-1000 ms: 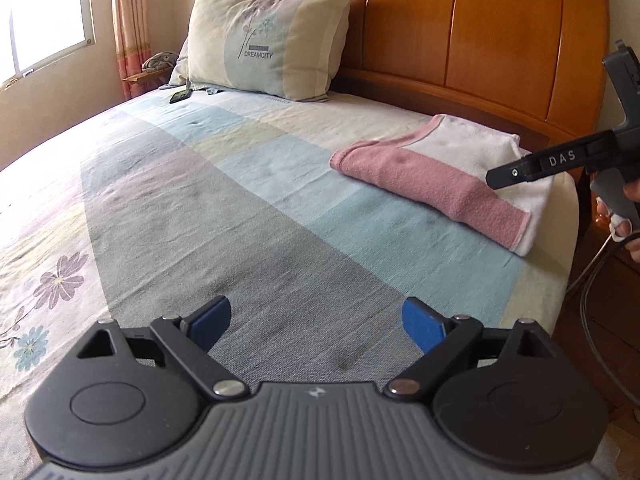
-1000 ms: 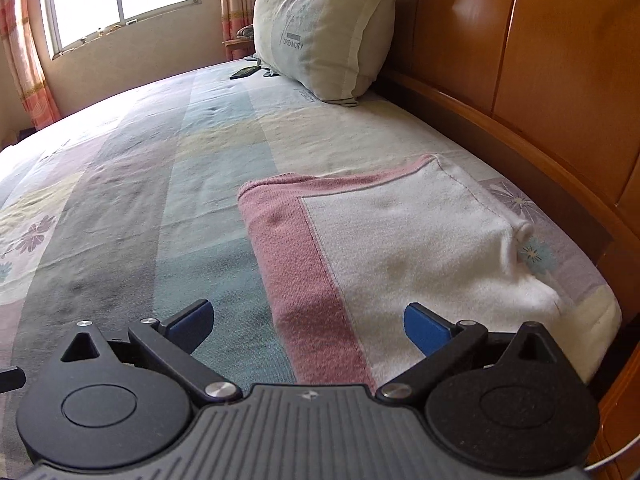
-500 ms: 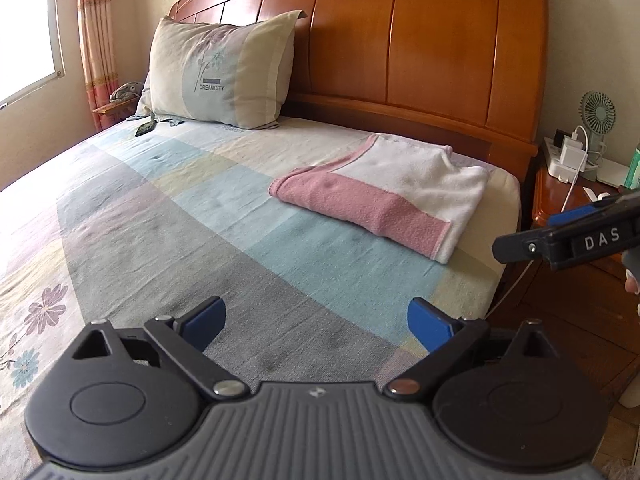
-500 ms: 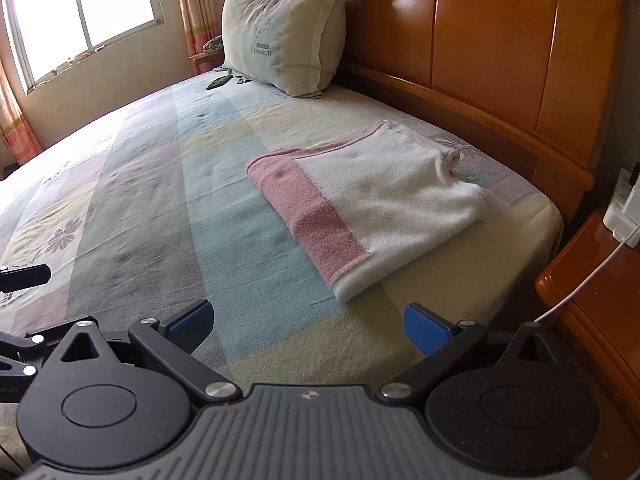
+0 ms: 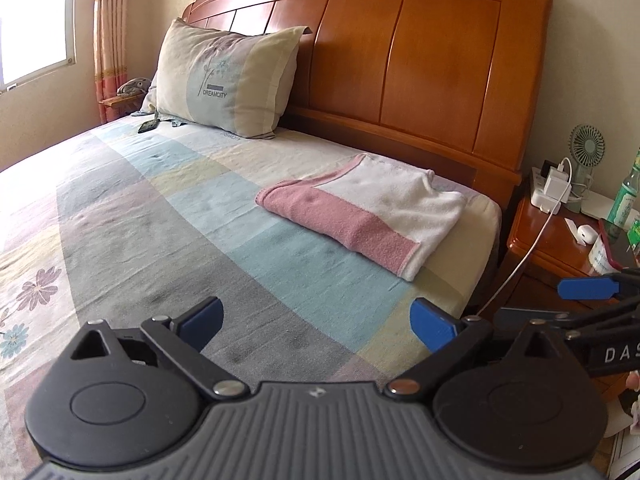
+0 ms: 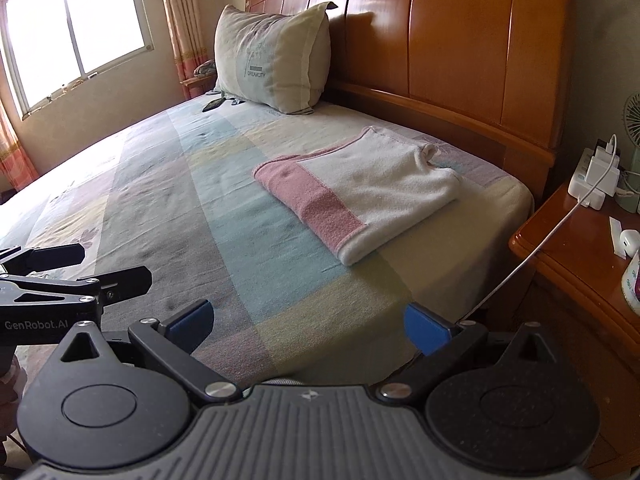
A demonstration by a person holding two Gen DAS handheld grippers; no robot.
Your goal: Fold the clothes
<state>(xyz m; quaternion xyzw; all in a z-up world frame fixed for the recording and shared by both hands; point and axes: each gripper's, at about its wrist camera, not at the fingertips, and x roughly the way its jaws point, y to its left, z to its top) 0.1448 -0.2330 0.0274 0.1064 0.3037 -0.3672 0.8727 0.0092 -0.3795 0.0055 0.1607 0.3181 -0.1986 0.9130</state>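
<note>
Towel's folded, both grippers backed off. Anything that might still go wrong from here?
1. The towel lies near the bed's corner; a nudge may slide it off.
2. The right gripper hangs close to the charger cable and nightstand; a swing might snag the cable.
3. The left gripper sits beside the right; they may collide.

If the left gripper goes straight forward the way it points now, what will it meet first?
Most likely the bedsheet: the left gripper is open and empty, tilted down over bare striped fabric. The folded towel lies farther ahead and to the right, probably off that line, though depth is hard to judge.
</note>
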